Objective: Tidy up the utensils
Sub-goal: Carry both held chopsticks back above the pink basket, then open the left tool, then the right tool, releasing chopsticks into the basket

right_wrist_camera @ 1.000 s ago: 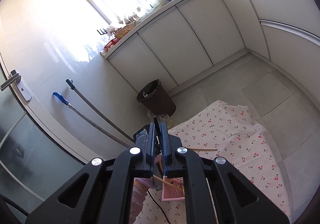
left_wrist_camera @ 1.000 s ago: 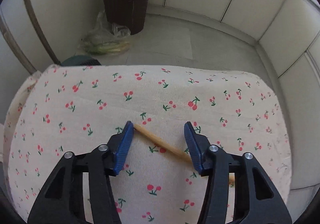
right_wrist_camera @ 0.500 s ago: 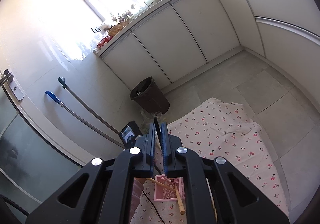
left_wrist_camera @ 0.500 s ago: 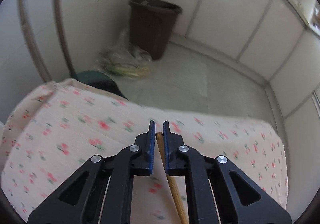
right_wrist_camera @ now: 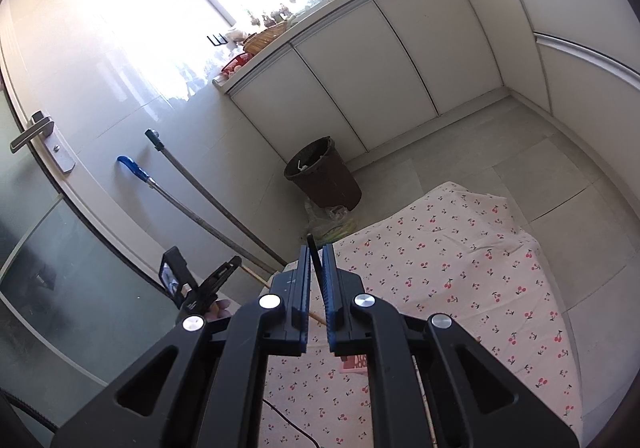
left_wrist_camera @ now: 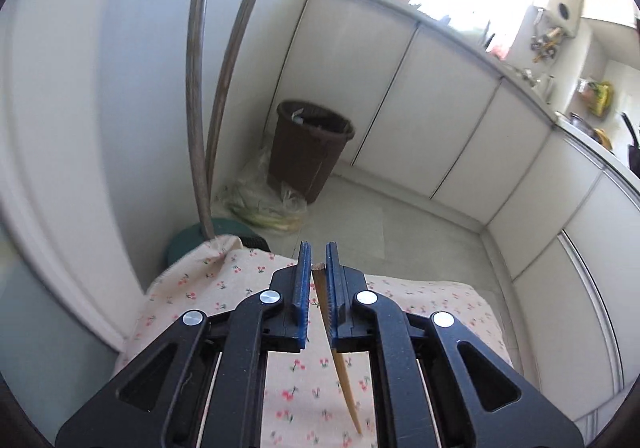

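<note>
My left gripper (left_wrist_camera: 318,248) is shut on a wooden chopstick (left_wrist_camera: 340,364), which hangs down from the pads toward the cherry-print cloth (left_wrist_camera: 304,400), tip just above it. My right gripper (right_wrist_camera: 316,250) is shut on a thin dark stick (right_wrist_camera: 314,258) that pokes up between its pads; what kind of utensil it is I cannot tell. In the right wrist view the left gripper (right_wrist_camera: 230,266) shows at lower left holding the wooden chopstick (right_wrist_camera: 256,275) above the cloth (right_wrist_camera: 460,268). A pink container (right_wrist_camera: 354,362) peeks out behind my right fingers.
A brown waste bin (left_wrist_camera: 310,150) and a plastic bag of greens (left_wrist_camera: 266,208) stand on the floor beyond the table. Two mop handles (right_wrist_camera: 200,204) lean on the wall at left. White cabinets (right_wrist_camera: 400,56) line the back. A dark cable (right_wrist_camera: 296,424) lies on the cloth.
The left gripper closed on the wooden chopstick that lay on the cloth and lifted it, tilting upward. The right gripper stayed shut on its dark stick and moved slightly.
</note>
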`<state>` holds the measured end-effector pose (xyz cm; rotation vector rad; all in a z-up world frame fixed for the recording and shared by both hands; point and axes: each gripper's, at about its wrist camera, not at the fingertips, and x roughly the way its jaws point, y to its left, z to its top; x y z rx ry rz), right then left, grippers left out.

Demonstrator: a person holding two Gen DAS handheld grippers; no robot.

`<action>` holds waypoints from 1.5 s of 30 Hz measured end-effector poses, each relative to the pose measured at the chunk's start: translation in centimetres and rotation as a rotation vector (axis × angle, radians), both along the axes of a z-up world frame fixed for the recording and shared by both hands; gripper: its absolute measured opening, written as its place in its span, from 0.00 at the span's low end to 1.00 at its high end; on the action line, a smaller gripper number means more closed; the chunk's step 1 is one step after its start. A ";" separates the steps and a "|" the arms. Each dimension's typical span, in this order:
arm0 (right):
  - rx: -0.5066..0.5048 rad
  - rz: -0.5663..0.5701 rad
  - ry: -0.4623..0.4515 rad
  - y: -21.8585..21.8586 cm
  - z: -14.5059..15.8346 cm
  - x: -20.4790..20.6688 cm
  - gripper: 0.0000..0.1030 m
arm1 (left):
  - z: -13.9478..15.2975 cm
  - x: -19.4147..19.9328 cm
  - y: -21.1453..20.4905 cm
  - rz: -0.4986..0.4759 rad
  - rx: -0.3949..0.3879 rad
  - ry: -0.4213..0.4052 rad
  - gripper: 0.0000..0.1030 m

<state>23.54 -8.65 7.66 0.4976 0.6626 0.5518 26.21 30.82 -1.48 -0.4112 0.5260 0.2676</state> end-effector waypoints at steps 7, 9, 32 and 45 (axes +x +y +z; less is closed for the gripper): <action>0.081 -0.011 -0.023 -2.2 2.4 -2.6 0.08 | 7.9 -7.6 -6.1 -0.014 0.217 -0.039 0.06; 0.092 -0.025 -0.039 -2.8 3.2 -3.1 0.08 | 9.5 -8.8 -7.5 -0.028 0.249 -0.055 0.06; 0.130 -0.124 -0.029 -8.0 3.0 -1.6 0.08 | 13.2 -7.4 -22.4 -0.256 0.180 -0.159 0.06; 0.143 -0.153 -0.003 -9.8 2.2 -0.7 0.08 | 12.7 -7.0 -24.6 -0.294 0.241 -0.163 0.06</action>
